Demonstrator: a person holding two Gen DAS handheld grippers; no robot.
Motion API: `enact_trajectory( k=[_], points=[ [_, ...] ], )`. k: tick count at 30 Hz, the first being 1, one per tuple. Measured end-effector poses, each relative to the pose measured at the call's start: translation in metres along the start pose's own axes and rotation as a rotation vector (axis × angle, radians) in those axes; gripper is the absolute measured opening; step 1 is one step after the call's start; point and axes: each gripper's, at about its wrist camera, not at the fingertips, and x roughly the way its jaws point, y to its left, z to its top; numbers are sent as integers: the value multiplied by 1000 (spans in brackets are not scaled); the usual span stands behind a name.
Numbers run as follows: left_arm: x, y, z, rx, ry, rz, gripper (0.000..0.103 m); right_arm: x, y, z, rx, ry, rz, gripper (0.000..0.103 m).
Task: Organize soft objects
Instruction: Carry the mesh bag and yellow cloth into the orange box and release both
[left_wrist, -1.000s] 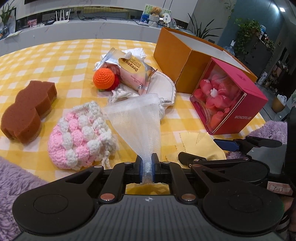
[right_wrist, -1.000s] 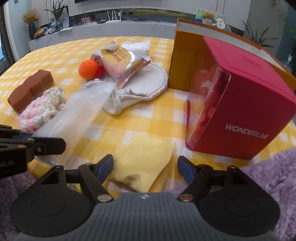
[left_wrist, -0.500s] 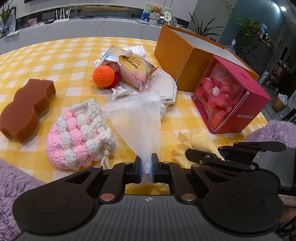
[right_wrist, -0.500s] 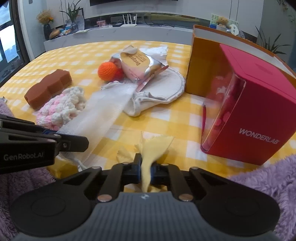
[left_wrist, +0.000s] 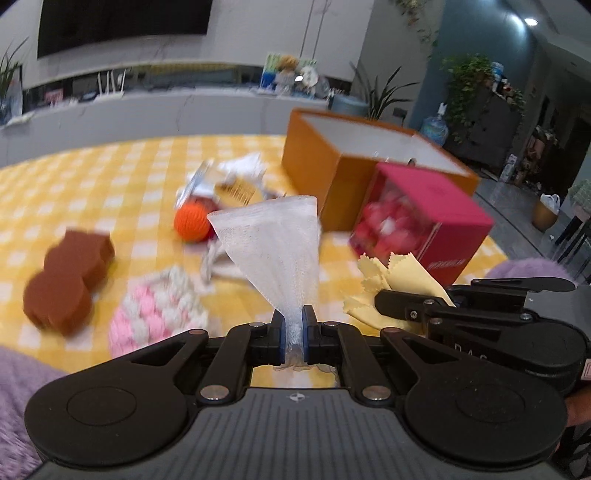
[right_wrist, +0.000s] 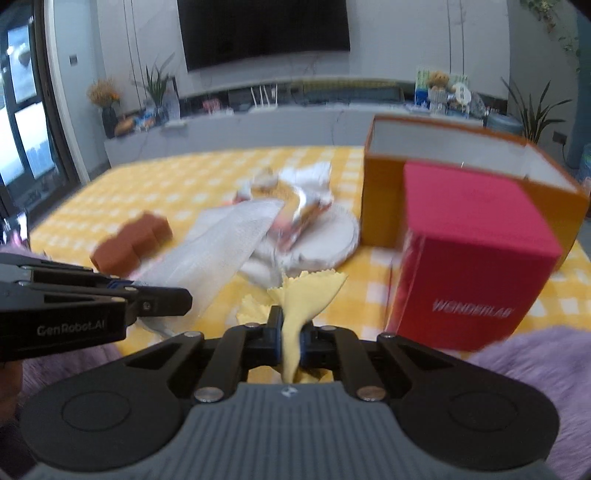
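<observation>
My left gripper (left_wrist: 293, 325) is shut on a white mesh cloth (left_wrist: 275, 243) and holds it lifted above the yellow checked table. It also shows at the left of the right wrist view (right_wrist: 184, 295), with the mesh cloth (right_wrist: 225, 247) trailing from it. My right gripper (right_wrist: 291, 332) is shut on a yellow zigzag-edged cloth (right_wrist: 308, 295), also lifted; that cloth shows in the left wrist view (left_wrist: 399, 284) too. An open orange box (left_wrist: 369, 162) stands at the back right.
A red WONDERLAB box (right_wrist: 472, 254) stands in front of the orange box (right_wrist: 461, 158). A brown sponge (left_wrist: 66, 273), a pink and white crochet pouch (left_wrist: 155, 317), an orange crochet ball (left_wrist: 194, 221) and a foil packet on white cloths (right_wrist: 295, 210) lie on the table. Purple fluffy fabric (right_wrist: 535, 362) borders the near edge.
My right gripper closed on the yellow cloth and lifted it off the table. My left gripper rose with the mesh cloth. Both views now look higher across the table.
</observation>
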Motion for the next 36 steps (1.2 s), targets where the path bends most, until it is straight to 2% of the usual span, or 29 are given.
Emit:
enact_trajectory(
  k=[4, 8, 12, 16, 24, 31, 36],
  points=[
    [-11, -14, 33, 28, -49, -22, 8, -24, -15, 26, -1, -90, 17, 6],
    [-5, -23, 78, 5, -72, -97, 8, -39, -46, 60, 21, -154, 8, 6],
    [16, -33, 119, -16, -71, -159, 8, -42, -90, 94, 66, -171, -26, 6],
    [41, -54, 160, 15, -82, -216, 8, -36, -134, 127, 72, -165, -85, 6],
    [127, -102, 209, -2, -7, -317, 8, 19, -222, 171, 20, 5, -165, 6],
    [213, -120, 212, -110, 154, -413, 8, 83, -274, 175, -76, 223, -232, 7],
    [262, -126, 204, -157, 230, -423, 8, 113, -285, 168, -223, 354, -277, 7]
  ],
)
